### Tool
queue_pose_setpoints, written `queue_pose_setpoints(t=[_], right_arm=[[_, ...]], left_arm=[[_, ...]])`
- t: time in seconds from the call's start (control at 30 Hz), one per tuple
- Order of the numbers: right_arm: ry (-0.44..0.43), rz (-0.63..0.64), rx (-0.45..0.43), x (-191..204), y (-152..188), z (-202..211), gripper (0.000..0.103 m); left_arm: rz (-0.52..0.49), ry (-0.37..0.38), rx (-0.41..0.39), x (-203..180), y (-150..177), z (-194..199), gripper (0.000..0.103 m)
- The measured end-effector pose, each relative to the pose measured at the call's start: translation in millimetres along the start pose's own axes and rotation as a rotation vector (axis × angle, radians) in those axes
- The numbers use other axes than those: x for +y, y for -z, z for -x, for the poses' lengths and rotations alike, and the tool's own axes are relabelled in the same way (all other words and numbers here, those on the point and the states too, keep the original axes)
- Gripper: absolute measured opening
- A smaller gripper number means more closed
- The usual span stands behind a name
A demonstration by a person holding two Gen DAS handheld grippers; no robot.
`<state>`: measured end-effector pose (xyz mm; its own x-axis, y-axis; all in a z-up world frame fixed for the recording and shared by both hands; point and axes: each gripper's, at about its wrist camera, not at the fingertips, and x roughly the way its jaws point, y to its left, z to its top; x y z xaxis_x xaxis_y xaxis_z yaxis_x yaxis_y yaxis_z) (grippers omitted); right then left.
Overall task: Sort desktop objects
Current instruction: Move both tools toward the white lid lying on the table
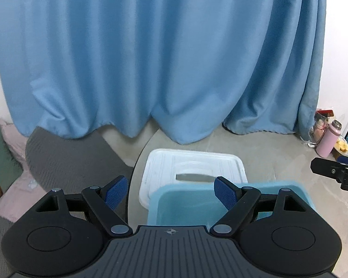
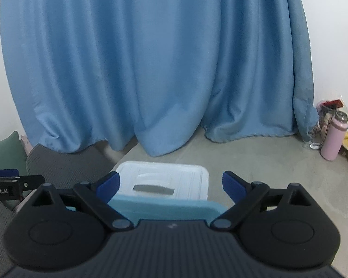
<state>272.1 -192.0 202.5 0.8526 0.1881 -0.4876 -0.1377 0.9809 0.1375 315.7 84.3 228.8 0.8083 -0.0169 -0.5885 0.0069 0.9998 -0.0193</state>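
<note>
The blue curtain (image 1: 155, 58) fills the background and serves as my landmark; it hangs down to a grey surface (image 1: 266, 148), and I cannot tell whether that surface is a table or the floor.

In front of the curtain's hem sits a white bin lid (image 1: 192, 162), flat, with a slot handle at its centre. Nearer to me than the lid, further from the curtain, is a light blue bin (image 1: 185, 206), open at the top; its interior appears empty from the left wrist view. No loose objects to sort are visible in either view.

To the curtain's right edge stand a pink bottle (image 2: 334, 136) and some clutter, well apart from the bin.

My left gripper (image 1: 171, 194) hovers above the blue bin with its fingers spread wide and nothing between them. My right gripper (image 2: 171, 185) is likewise wide open and empty, positioned over the bin's near rim.

Handling judgement: the bin and lid appear to be stiff, light moulded plastic with smooth, somewhat slippery walls. Take hold of the bin at its rim; take the lid by an edge or at the slot handle.
</note>
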Motion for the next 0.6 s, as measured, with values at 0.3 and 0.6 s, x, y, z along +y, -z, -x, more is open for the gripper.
queue_pose_setpoints(t=[0.3, 0.6], right_arm=[[0.056, -0.018, 0.006, 10, -24, -23, 0.095], [0.087, -0.036, 0.036, 17, -44, -60, 0.095]], left_arm=[[-0.012, 0.058, 0.006, 20, -43, -35, 0.084], [-0.027, 0.119, 0.028, 34, -72, -78, 0.084]])
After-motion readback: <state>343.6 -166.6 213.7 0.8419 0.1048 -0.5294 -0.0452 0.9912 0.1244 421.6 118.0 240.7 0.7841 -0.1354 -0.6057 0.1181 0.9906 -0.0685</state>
